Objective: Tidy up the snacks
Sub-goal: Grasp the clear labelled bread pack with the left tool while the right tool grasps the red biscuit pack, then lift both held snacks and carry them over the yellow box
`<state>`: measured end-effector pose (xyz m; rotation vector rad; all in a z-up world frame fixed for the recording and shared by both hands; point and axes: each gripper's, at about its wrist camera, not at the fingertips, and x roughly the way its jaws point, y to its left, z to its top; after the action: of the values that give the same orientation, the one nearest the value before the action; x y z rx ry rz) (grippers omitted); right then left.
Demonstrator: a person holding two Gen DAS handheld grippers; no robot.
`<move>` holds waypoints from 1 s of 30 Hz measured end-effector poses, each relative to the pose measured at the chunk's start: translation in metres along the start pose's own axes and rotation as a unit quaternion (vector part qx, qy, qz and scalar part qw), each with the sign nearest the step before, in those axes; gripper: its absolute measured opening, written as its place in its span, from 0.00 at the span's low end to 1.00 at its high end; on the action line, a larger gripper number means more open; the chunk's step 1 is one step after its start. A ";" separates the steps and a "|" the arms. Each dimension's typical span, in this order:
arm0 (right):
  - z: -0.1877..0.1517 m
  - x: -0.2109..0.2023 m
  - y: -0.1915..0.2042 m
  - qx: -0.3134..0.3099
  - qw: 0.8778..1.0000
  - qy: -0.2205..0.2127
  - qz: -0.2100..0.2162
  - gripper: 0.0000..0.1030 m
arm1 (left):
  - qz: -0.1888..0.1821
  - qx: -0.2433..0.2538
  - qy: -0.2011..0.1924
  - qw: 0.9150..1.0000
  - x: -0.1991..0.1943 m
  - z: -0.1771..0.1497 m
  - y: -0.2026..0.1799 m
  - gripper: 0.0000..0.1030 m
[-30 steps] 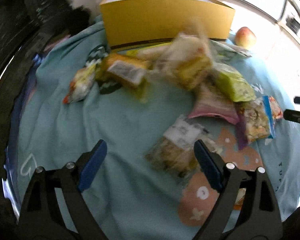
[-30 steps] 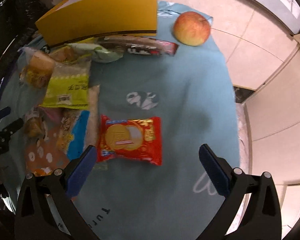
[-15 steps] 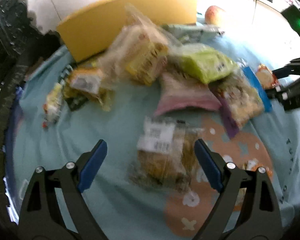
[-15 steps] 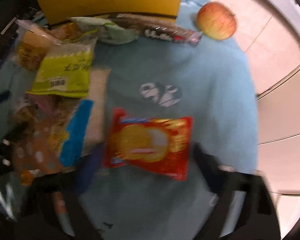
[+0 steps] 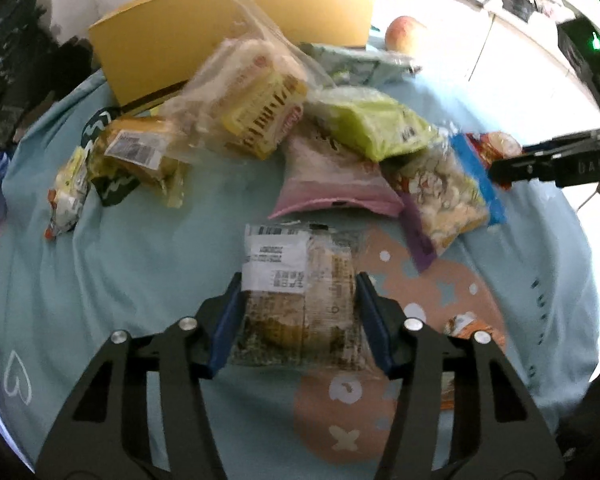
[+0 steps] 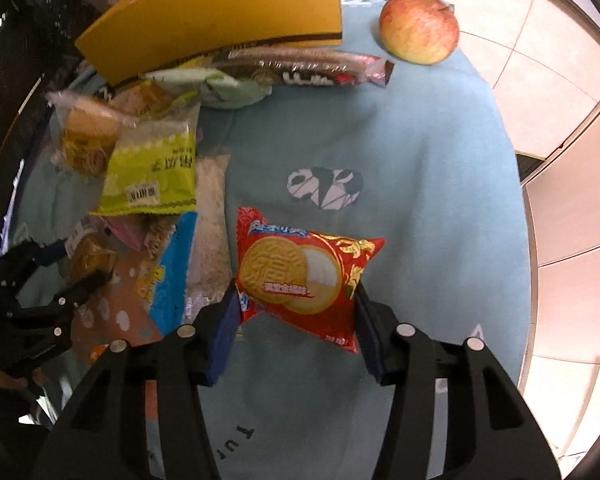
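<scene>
My left gripper [image 5: 298,320] is shut on a clear bread packet with a white label [image 5: 300,288]; its blue pads press both sides. My right gripper [image 6: 294,328] is shut on a red biscuit packet [image 6: 300,272], also gripped on both sides. Both packets are at the near side of a pile of snacks on a light blue cloth [image 5: 140,264]. A yellow box [image 5: 236,28] stands at the back, also in the right wrist view [image 6: 220,16]. The right gripper shows at the right edge of the left wrist view [image 5: 496,168].
Loose packets lie between the grippers and the box: a green one [image 5: 372,128], a pink one [image 5: 336,176], a yellow cake packet [image 5: 256,100], a blue-edged snack bag [image 5: 448,196]. An apple [image 6: 420,26] sits at the cloth's far right edge. A tiled floor [image 6: 540,80] lies beyond.
Both grippers moved forward and closed: the left onto the bread packet, the right onto the red biscuit packet. Both were open and empty before.
</scene>
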<state>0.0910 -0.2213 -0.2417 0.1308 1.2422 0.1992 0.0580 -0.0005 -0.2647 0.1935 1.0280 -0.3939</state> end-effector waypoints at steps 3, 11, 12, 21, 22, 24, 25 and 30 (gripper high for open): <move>0.004 -0.012 -0.006 0.007 1.000 -0.010 0.004 0.52 | -0.007 -0.015 -0.015 1.000 -0.012 0.003 0.005 0.54; 0.010 -0.046 -0.007 0.008 0.999 -0.043 0.021 0.52 | -0.016 -0.038 -0.065 0.997 -0.054 0.015 0.014 0.54; 0.013 -0.050 -0.006 0.007 0.999 -0.048 0.022 0.52 | -0.015 -0.039 -0.073 0.996 -0.059 0.017 0.015 0.54; 0.050 -0.092 0.010 -0.017 0.994 -0.102 0.046 0.52 | 0.005 -0.089 -0.143 0.986 -0.108 0.059 0.029 0.54; 0.055 -0.096 0.012 -0.021 0.993 -0.108 0.047 0.52 | 0.010 -0.098 -0.148 0.984 -0.111 0.069 0.034 0.54; 0.074 -0.107 0.019 -0.031 0.990 -0.124 0.053 0.52 | 0.021 -0.110 -0.158 0.981 -0.113 0.088 0.041 0.54; 0.083 -0.112 0.023 -0.036 0.989 -0.133 0.054 0.52 | 0.027 -0.114 -0.162 0.980 -0.114 0.096 0.044 0.54; 0.140 -0.138 0.040 -0.063 0.981 -0.172 0.062 0.52 | 0.043 -0.144 -0.183 0.972 -0.115 0.153 0.063 0.54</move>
<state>0.1781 -0.2120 -0.0612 0.1273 0.8746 0.3476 0.1529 0.0311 -0.0899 -0.0937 0.6985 -0.1883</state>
